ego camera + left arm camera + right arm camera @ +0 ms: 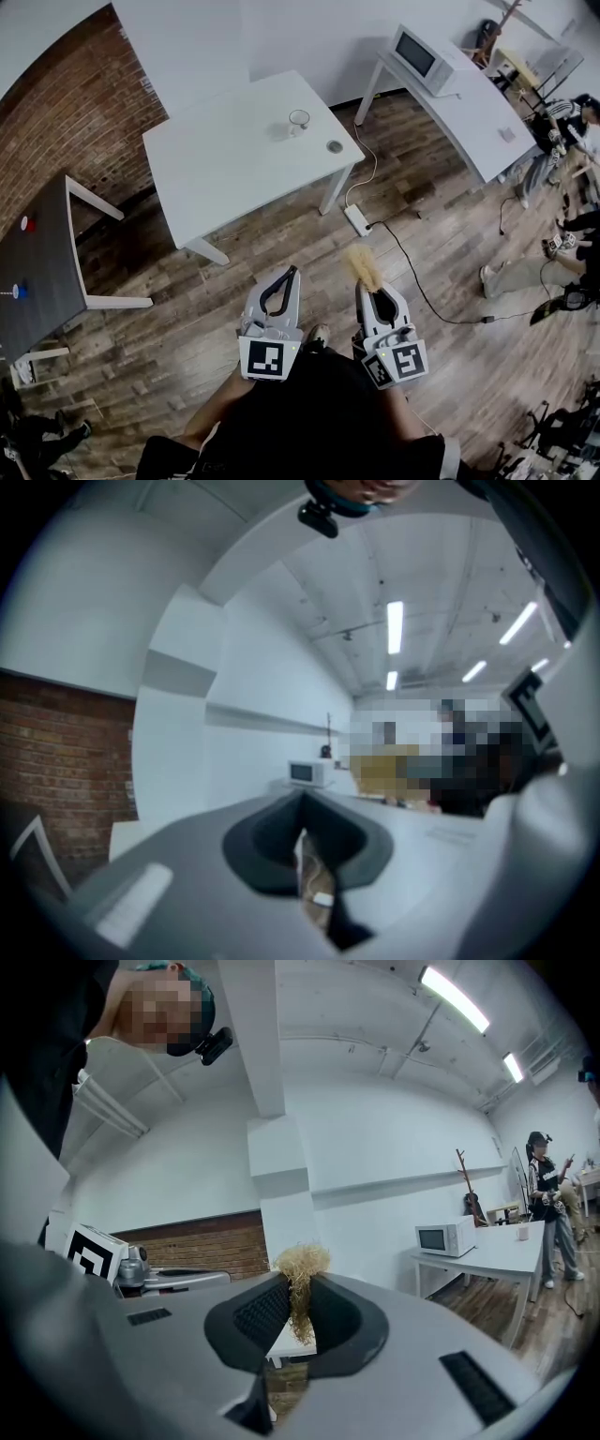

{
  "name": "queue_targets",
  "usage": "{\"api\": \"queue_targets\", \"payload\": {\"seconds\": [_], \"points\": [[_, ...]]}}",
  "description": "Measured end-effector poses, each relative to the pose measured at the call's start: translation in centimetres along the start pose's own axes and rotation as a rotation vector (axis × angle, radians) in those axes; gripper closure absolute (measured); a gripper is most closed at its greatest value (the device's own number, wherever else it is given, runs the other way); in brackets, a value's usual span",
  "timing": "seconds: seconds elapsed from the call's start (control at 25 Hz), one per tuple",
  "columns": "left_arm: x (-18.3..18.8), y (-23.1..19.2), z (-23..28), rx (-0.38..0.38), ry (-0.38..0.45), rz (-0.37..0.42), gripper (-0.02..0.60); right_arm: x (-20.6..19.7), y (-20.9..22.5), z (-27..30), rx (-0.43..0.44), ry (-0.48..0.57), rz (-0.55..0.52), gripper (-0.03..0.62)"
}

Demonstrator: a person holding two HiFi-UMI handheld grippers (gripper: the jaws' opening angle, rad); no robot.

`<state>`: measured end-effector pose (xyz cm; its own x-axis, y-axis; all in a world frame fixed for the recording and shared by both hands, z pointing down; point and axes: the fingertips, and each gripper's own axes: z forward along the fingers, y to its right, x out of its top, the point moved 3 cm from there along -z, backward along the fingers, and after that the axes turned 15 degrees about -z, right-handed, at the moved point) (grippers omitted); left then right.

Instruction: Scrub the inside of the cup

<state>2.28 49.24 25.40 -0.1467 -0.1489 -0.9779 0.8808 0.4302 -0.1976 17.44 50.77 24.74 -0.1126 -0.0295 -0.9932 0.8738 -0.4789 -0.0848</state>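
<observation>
Your head camera looks steeply down from above at the wooden floor (141,375), with the white tabletop (244,150) well ahead and your left claw (289,274) and right claw (370,286) close beneath it. Each claw's camera sits right behind its own jaws, facing out across the room and tilted up toward the ceiling (441,592). All three views share the microwave (422,56).

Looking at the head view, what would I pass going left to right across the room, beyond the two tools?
dark table → cup → power strip → microwave
</observation>
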Motion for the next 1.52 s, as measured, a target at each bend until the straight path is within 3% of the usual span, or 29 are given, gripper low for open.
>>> {"api": "queue_targets", "payload": {"seconds": [0.52,0.8,1.08,1.36,1.52], "points": [[-0.3,-4.6,-1.5,-0.069,-0.024,0.02,0.577,0.1,-3.8,2.4,-0.064,-0.019,-0.004,0.556],[-1.2,-5.6,0.1,-0.063,-0.044,-0.008,0.577,-0.3,-3.2,4.4,-0.054,-0.029,-0.001,0.555],[-0.9,-7.1,5.5,-0.036,-0.023,-0.021,0.577,-0.8,0.6,9.1,-0.014,-0.014,-0.014,0.556],[-0.4,-7.1,14.5,0.009,-0.02,-0.053,0.577,-0.9,7.3,14.6,0.043,0.004,-0.024,0.554],[-0.2,-6.8,18.4,0.028,-0.032,-0.015,0.577,-1.3,11.0,16.6,0.076,-0.009,-0.028,0.556]]}}
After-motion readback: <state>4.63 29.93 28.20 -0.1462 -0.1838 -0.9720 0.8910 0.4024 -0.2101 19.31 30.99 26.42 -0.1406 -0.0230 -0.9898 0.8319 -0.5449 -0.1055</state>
